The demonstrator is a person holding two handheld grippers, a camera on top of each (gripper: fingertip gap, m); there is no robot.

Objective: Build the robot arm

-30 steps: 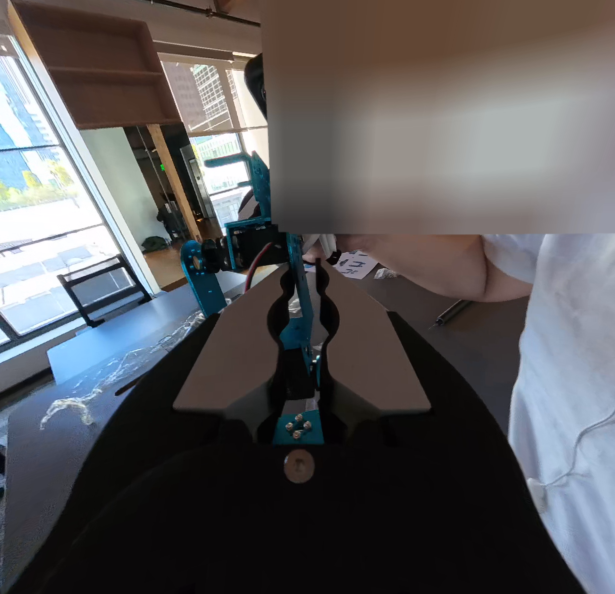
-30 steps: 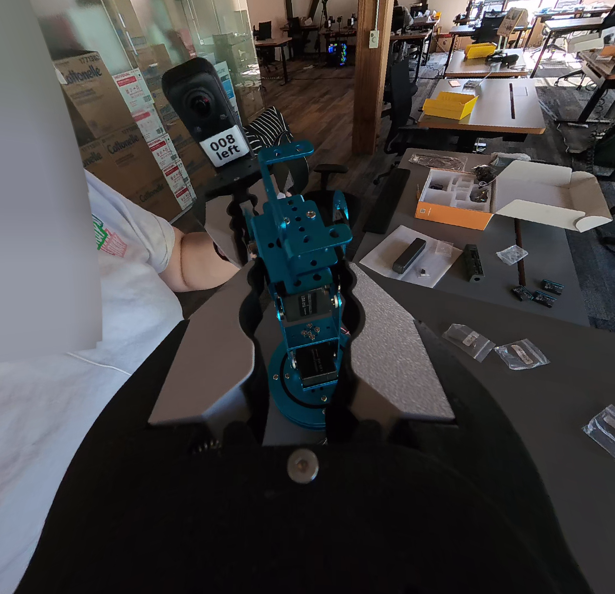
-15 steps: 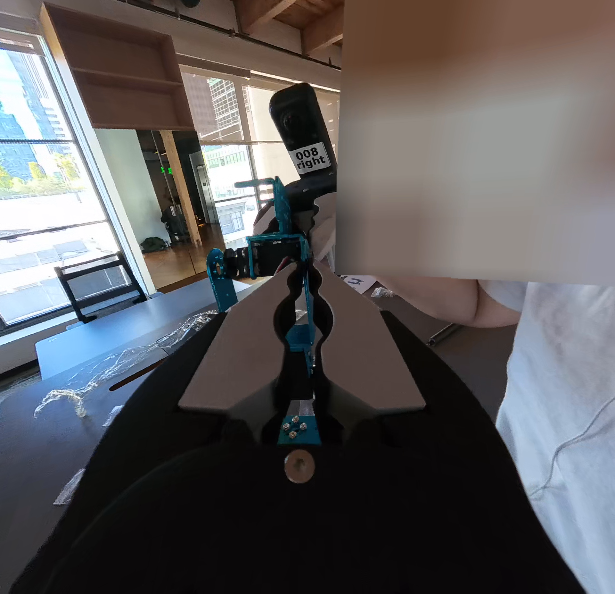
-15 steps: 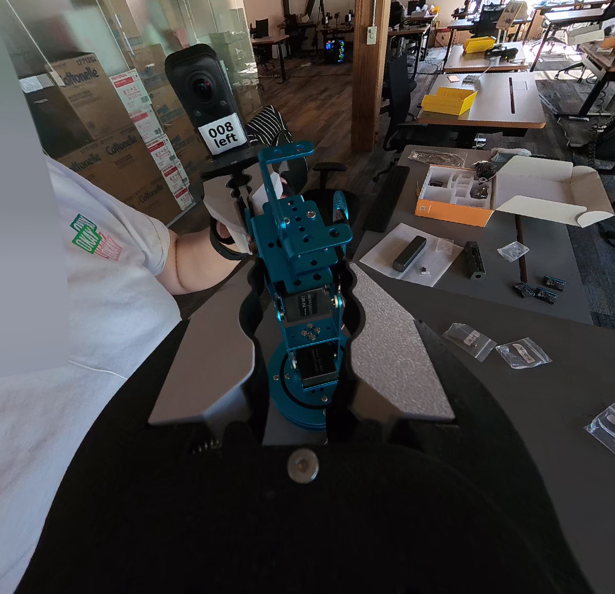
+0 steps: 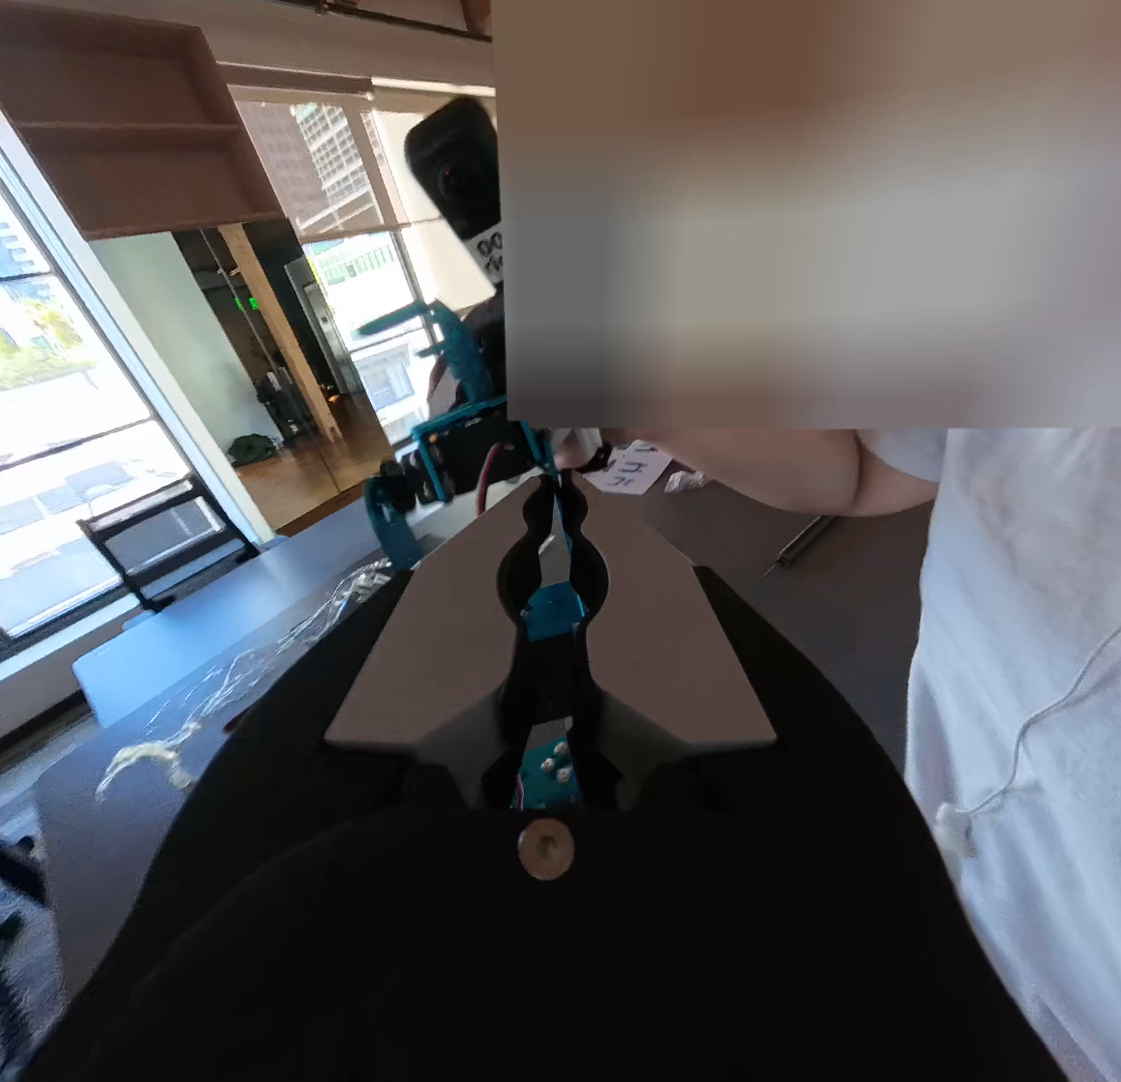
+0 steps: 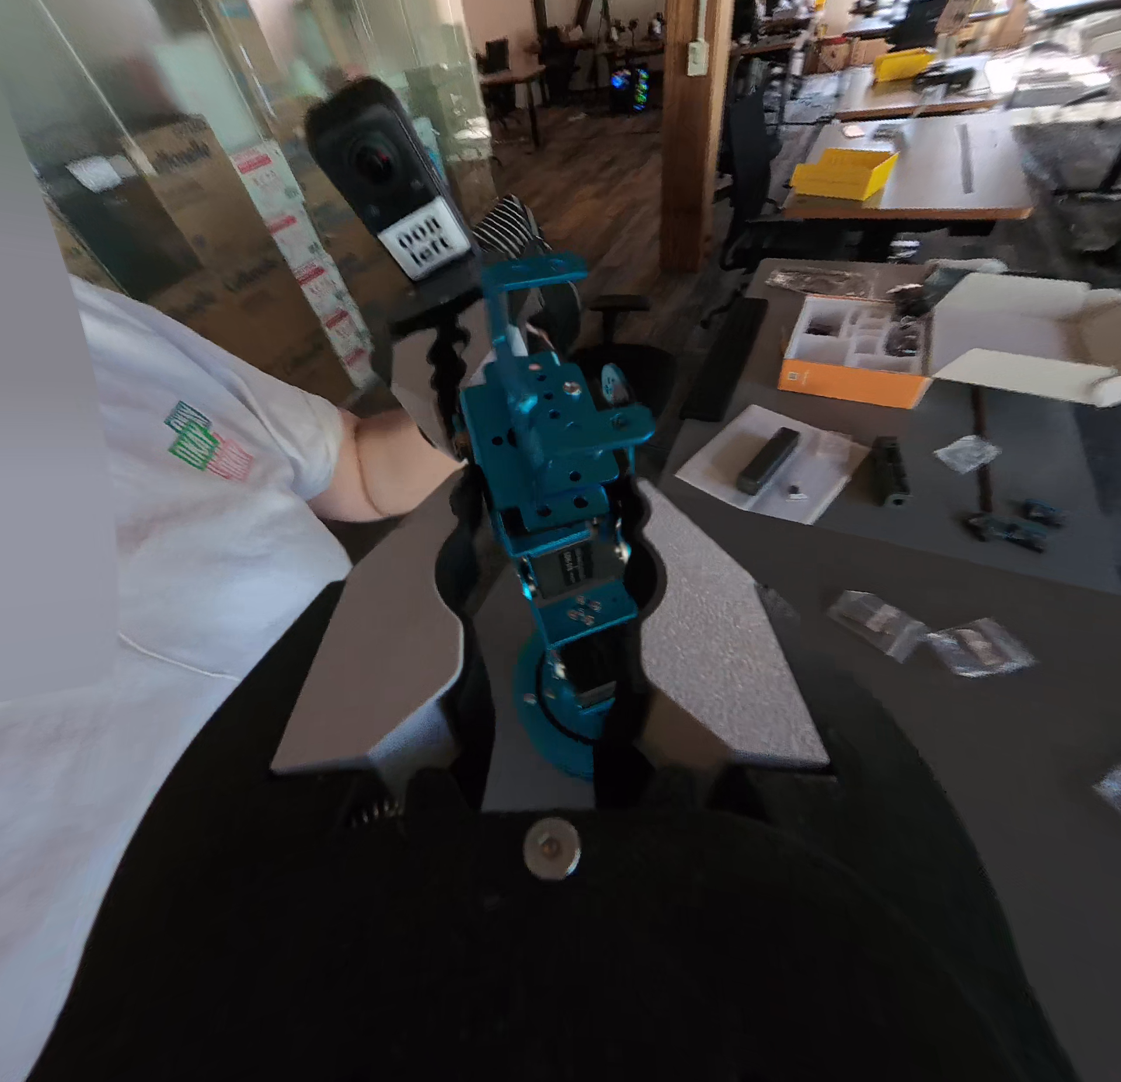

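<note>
A blue metal robot arm with black servos (image 6: 546,446) is held in the air between both grippers. My right gripper (image 6: 551,495) is shut on its lower part, with the round blue base (image 6: 564,707) between the fingers. The arm leans to the left in the jaws. My left gripper (image 5: 555,485) is shut on a thin blue bracket (image 5: 553,613) of the same arm, whose servo block (image 5: 473,455) sits just past the fingertips. Each view shows the other gripper's black camera behind the arm, in the right wrist view (image 6: 376,161) and in the left wrist view (image 5: 455,173).
A person in a white shirt (image 5: 1019,628) stands close between the grippers. On the dark table (image 6: 910,749) lie an orange and white parts box (image 6: 849,355), a black block on paper (image 6: 767,458), small plastic bags (image 6: 879,622), a screwdriver (image 5: 801,543) and plastic wrap (image 5: 291,634).
The blue arm has tilted left in the right gripper's jaws and its base has shifted right. The left gripper has come closer to the right one. Both grippers stay shut.
</note>
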